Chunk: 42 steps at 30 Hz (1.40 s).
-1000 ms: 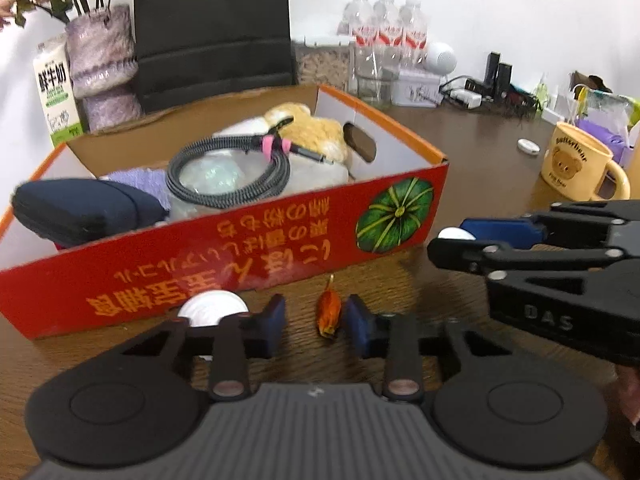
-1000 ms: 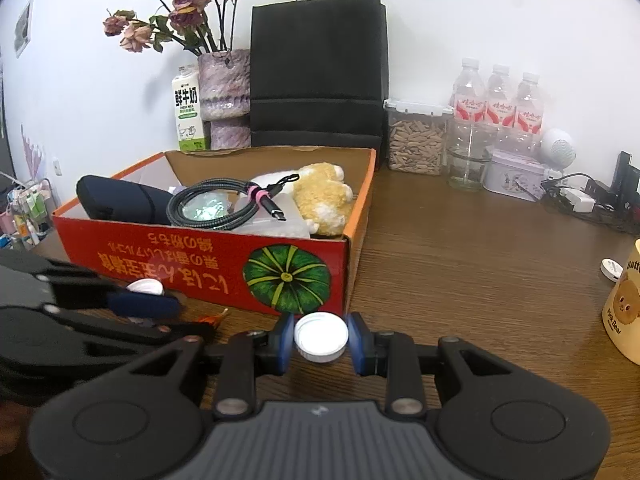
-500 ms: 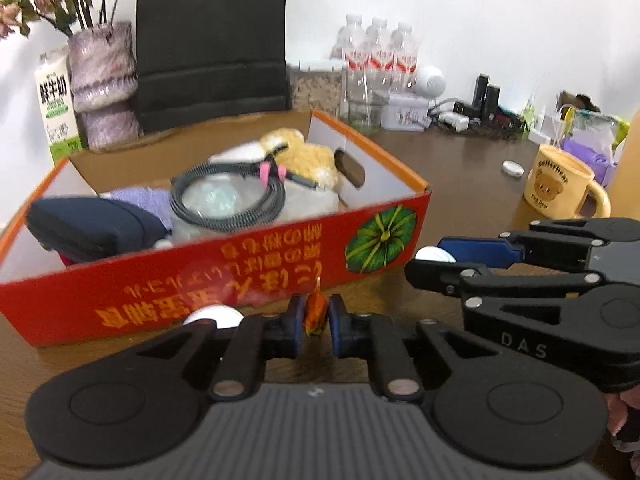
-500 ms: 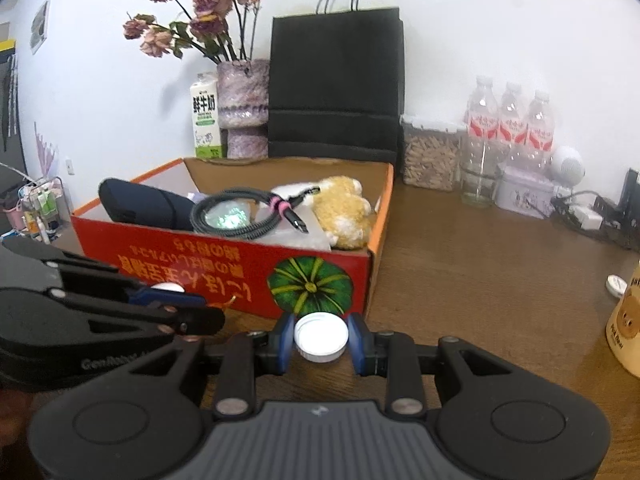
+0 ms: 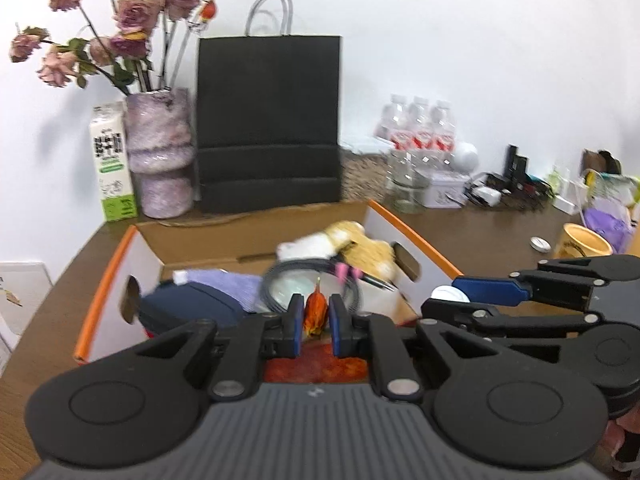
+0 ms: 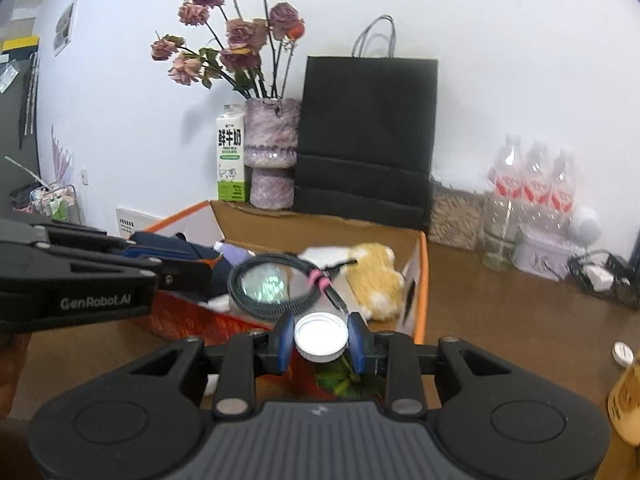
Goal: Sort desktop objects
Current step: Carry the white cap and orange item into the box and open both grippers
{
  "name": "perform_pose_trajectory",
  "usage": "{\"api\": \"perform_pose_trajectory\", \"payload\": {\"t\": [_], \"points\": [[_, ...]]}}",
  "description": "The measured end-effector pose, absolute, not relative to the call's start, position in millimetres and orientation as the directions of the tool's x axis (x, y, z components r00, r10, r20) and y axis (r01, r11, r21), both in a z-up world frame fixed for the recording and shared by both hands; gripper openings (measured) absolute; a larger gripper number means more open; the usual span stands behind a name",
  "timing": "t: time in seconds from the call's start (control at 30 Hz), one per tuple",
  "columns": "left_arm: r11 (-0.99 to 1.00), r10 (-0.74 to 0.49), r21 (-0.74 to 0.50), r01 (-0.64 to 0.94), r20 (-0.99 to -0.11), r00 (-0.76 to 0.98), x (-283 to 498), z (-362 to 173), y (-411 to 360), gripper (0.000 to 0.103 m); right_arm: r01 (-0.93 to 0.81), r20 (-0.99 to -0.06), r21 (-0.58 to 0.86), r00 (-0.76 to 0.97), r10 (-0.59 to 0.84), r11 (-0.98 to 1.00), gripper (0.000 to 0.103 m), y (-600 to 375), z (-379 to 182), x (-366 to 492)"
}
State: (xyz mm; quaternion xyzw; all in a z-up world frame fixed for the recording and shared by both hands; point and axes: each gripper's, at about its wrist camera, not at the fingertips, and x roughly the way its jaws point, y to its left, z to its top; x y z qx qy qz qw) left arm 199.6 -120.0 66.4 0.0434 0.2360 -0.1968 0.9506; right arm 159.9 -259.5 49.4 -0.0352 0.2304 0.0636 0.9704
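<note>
A brown wooden table (image 6: 500, 312) stands against a plain white wall (image 5: 460, 40). On it sits an open cardboard box (image 5: 416, 236) with orange edges, its white inner walls showing and a red printed front. Inside the box lie a dark blue pouch (image 5: 188, 312), a coiled grey cable (image 6: 272, 284) with a pink tie, and a yellow and white plush toy (image 6: 376, 276). Behind the box, along the wall, stand a milk carton (image 6: 231, 160), a purple vase (image 6: 272, 152) of dried roses, a black paper bag (image 6: 368, 136), a jar of seeds (image 6: 454, 216) and three water bottles (image 6: 532, 184). To the far right lie tangled chargers and a yellow mug (image 5: 586, 240). The left gripper (image 5: 315, 322) is pinching a small orange dried petal (image 5: 315, 312) upright between its blue pads, raised in front of the box's near edge. The right gripper (image 6: 321, 338) is clamped on a white bottle cap (image 6: 321, 336), held level just before the box's front wall.
</note>
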Motion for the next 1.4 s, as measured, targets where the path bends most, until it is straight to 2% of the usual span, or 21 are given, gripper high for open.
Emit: {"api": "perform_pose_trajectory", "payload": {"t": [0.33,0.6,0.8,0.83,0.87,0.9,0.93,0.97,1.0,1.1,1.2,1.4], "points": [[0.948,-0.291,-0.018,0.317,-0.446,0.847,232,71,-91,0.014,-0.157,-0.427,-0.043,0.896,0.124,0.987,0.027,-233,64,204],[0.963,-0.254,-0.038,0.265,-0.447,0.858,262,59,-76,0.014,-0.152,-0.451,-0.034,0.884,0.121,0.988,0.027,-223,49,238],[0.969,-0.223,-0.007,0.247,-0.461,0.859,272,46,-75,0.016,-0.138,-0.481,-0.038,0.871,0.102,0.99,0.028,-229,34,251],[0.97,-0.218,-0.005,0.243,-0.46,0.861,272,45,-75,0.021,-0.135,-0.485,-0.042,0.869,0.098,0.99,0.031,-229,32,252],[0.972,-0.212,-0.003,0.237,-0.456,0.864,271,45,-74,0.026,-0.131,-0.488,-0.045,0.868,0.093,0.99,0.045,-230,30,251],[0.974,-0.203,-0.001,0.227,-0.452,0.868,271,45,-73,0.046,-0.127,-0.487,-0.048,0.869,0.088,0.991,0.064,-231,30,250],[0.977,-0.189,0.004,0.214,-0.448,0.874,270,46,-73,0.066,-0.121,-0.482,-0.055,0.873,0.08,0.991,0.073,-231,30,249],[0.978,-0.182,0.01,0.207,-0.436,0.881,268,47,-72,0.072,-0.116,-0.475,-0.063,0.877,0.072,0.991,0.083,-231,31,248],[0.979,-0.176,0.015,0.201,-0.422,0.889,266,48,-71,0.077,-0.111,-0.465,-0.073,0.883,0.064,0.991,0.087,-230,32,245],[0.982,-0.163,0.019,0.187,-0.407,0.899,262,51,-69,0.103,-0.094,-0.447,-0.08,0.893,0.049,0.992,0.096,-230,37,240],[0.984,-0.15,0.025,0.176,-0.406,0.901,257,53,-66,0.103,-0.081,-0.436,-0.086,0.899,0.036,0.993,0.103,-229,40,231],[0.984,-0.148,0.03,0.175,-0.413,0.899,240,54,-55,0.103,-0.109,-0.434,-0.099,0.899,0.056,0.989,0.103,-221,42,201]]}}
